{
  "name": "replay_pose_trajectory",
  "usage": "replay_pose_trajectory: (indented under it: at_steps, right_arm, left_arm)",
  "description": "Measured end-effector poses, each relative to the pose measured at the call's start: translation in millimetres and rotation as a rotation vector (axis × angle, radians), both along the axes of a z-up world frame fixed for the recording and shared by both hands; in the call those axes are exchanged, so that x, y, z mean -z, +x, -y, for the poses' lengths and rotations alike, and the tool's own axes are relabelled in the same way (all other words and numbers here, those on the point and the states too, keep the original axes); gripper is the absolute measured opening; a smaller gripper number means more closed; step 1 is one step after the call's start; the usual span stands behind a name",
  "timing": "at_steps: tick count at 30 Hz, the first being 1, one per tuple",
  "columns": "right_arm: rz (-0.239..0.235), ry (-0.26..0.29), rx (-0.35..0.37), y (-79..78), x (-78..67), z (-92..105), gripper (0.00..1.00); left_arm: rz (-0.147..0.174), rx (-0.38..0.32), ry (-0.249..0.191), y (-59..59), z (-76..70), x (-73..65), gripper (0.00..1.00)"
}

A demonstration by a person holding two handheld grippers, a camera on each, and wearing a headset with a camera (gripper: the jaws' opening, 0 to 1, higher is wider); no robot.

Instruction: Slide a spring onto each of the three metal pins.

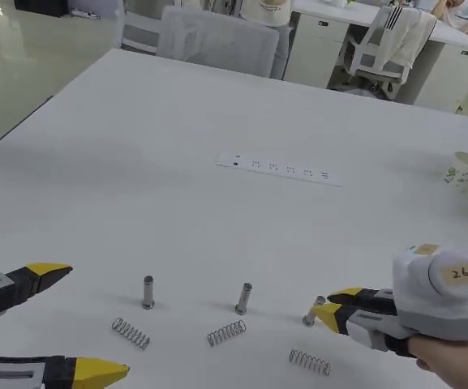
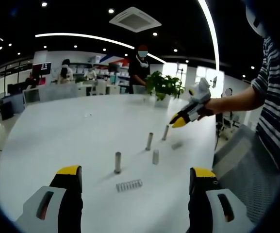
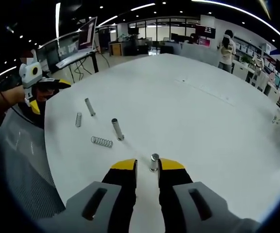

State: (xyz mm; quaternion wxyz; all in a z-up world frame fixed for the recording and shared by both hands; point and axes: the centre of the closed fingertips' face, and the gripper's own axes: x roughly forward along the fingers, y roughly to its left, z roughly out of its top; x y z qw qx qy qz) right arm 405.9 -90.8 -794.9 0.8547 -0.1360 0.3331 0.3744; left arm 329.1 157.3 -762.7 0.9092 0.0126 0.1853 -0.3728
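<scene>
Three short metal pins stand in a row near the table's front edge: left pin point(image 1: 148, 292), middle pin point(image 1: 243, 298), right pin point(image 1: 312, 311). A loose spring lies in front of each: left spring point(image 1: 130, 333), middle spring point(image 1: 226, 332), right spring point(image 1: 310, 361). My right gripper point(image 1: 337, 302) is at the right pin point(image 3: 154, 162), jaws open by a narrow gap. The pin stands at the tips, against one jaw and not clamped. My left gripper point(image 1: 75, 322) is wide open at the lower left, short of the left pin point(image 2: 117, 162) and the nearest spring point(image 2: 129, 185).
A white power strip point(image 1: 278, 168) lies flat at mid-table and a paper cup point(image 1: 461, 172) stands at the right edge. Chairs and desks stand beyond the far edge. A potted plant point(image 2: 164, 86) and a standing person point(image 2: 140, 68) are behind the table.
</scene>
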Motion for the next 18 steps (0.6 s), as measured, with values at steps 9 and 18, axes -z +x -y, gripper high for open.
replay_pose_trajectory:
  at_steps: [9, 18]
  right_arm:
    - [-0.005, -0.049, -0.050, -9.9, 4.3, 5.7, 0.14]
    - [0.027, -0.161, -0.258, -28.6, 15.9, -2.8, 0.14]
  left_arm:
    - [0.001, -0.003, -0.004, 0.0, 0.0, -1.3, 0.88]
    - [0.001, 0.000, -0.001, -0.4, 0.5, -3.2, 0.88]
